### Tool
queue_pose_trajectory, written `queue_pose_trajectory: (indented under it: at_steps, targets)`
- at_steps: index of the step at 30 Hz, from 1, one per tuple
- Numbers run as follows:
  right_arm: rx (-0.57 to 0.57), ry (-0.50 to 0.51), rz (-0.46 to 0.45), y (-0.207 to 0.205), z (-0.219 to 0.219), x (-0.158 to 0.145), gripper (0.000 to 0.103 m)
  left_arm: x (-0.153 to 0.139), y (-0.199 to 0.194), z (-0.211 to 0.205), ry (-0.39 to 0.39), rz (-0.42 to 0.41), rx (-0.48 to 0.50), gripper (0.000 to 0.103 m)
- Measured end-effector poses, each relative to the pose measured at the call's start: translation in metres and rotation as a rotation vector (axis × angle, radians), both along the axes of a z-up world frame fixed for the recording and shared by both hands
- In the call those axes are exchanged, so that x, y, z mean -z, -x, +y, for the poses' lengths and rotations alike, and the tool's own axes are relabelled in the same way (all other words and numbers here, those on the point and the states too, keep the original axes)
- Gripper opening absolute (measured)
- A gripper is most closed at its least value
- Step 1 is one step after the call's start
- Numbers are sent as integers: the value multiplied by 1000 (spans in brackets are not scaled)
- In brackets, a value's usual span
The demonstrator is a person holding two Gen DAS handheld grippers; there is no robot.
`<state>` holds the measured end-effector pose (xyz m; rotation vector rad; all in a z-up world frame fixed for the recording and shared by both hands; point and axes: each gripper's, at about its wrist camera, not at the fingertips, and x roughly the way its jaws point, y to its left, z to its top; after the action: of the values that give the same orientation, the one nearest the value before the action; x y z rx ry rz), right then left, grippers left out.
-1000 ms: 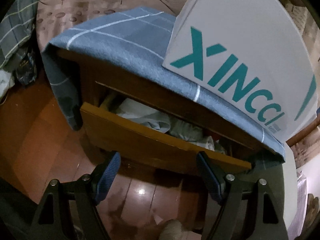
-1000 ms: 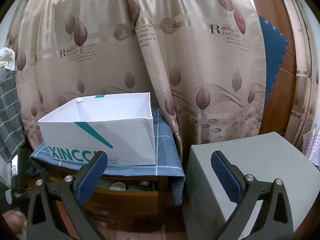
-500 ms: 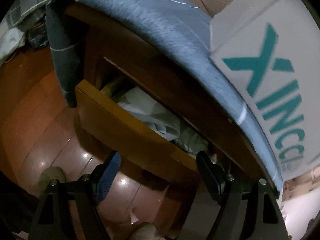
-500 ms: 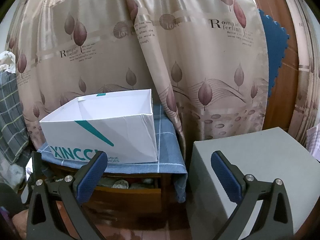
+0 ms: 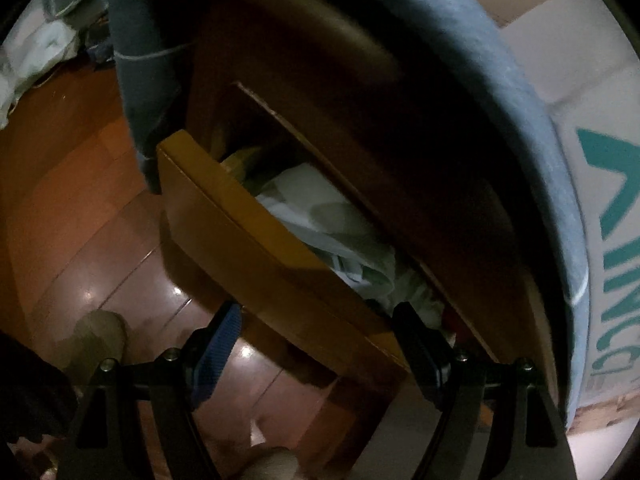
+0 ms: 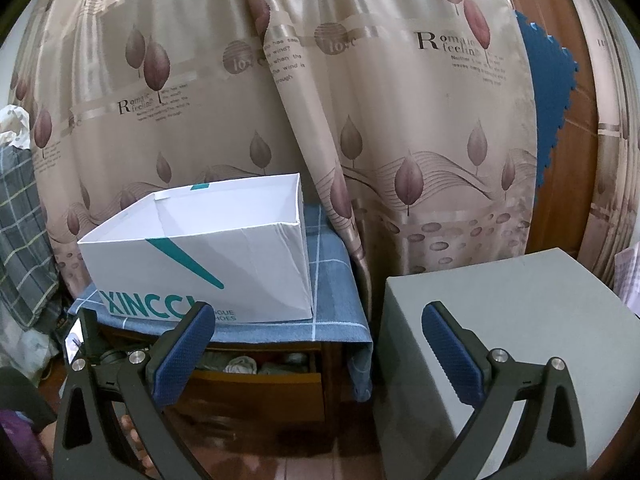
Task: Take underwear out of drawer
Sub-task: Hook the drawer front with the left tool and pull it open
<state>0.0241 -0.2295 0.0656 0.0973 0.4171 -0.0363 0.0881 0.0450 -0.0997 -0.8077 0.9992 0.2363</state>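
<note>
Left wrist view has the left claw (image 5: 316,344) spread wide and empty, straddling the front of the half-open drawer (image 5: 256,240), probably lining up on the pale underwear (image 5: 320,216) bunched inside. Right claw (image 6: 316,356) hangs back, also wide, holding nothing.

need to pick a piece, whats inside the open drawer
The drawer holds crumpled pale garments, with something yellow at one end. The cabinet top hides everything further back.
</note>
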Motion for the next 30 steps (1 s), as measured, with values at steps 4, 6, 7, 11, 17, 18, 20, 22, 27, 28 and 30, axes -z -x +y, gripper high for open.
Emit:
queue_pose_trajectory:
  at_steps: [4,6,7,11,17,18,20,22,27,28,30]
  targets:
    - [-3,-1,5,-1,0,0,103,9,-6,1,9,14,-23,80]
    - [-4,2,9,-2,0,0,103,9,-8,6,19,18,-31,80]
    - [-6,3,10,-2,0,1,103,10,-8,7,27,20,-37,80]
    - [-8,4,14,-2,1,1,103,18,-7,12,75,33,-71,80]
    - [-11,-1,23,-3,0,2,103,36,-8,20,146,59,-124,82]
    - [-12,-2,23,-4,0,2,103,37,-8,21,142,64,-124,82]
    - [-13,-4,27,-5,0,2,103,37,-8,24,155,75,-130,82]
    - [-16,-7,30,-5,-1,3,103,38,-9,26,163,97,-134,85]
    - [-21,-9,35,-6,-1,4,103,41,-13,27,155,127,-108,87]
    - [-22,-9,37,-6,-1,4,103,40,-14,26,140,130,-99,87]
    - [-24,-11,40,-6,-1,4,103,42,-13,22,124,131,-88,87]
